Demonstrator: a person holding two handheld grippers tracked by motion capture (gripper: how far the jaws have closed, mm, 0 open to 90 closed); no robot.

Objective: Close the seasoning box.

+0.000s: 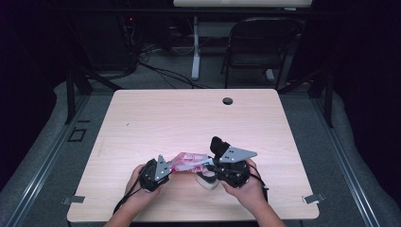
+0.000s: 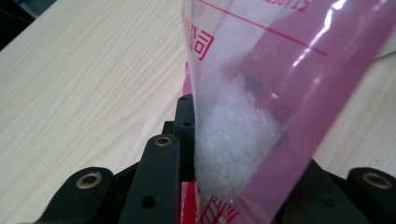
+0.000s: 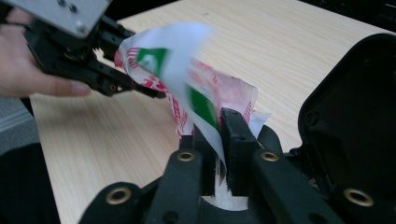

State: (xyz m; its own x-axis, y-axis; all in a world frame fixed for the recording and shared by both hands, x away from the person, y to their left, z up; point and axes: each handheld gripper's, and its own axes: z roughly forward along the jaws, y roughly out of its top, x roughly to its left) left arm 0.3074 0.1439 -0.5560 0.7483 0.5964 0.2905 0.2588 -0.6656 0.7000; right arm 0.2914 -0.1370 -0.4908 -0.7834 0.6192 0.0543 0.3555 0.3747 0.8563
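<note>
As we take each view in turn, these lines follow.
High view: we hold the plastic bag (image 1: 189,161) stretched between left gripper (image 1: 166,171) and right gripper (image 1: 212,169), low over the surface (image 1: 189,118), likely to pull it open above a white container (image 1: 208,181).
Left gripper view: our jaws are partly closed, pinching the bag (image 2: 252,116) of white granules.
Right gripper view: our narrow jaws clamp its printed edge (image 3: 205,109), bracing the pull.

A light wooden table (image 1: 156,118) has a small round hole (image 1: 228,101) near its far edge. Behind it stands a dark folding metal chair (image 1: 260,45) beside a white desk leg (image 1: 195,47).
</note>
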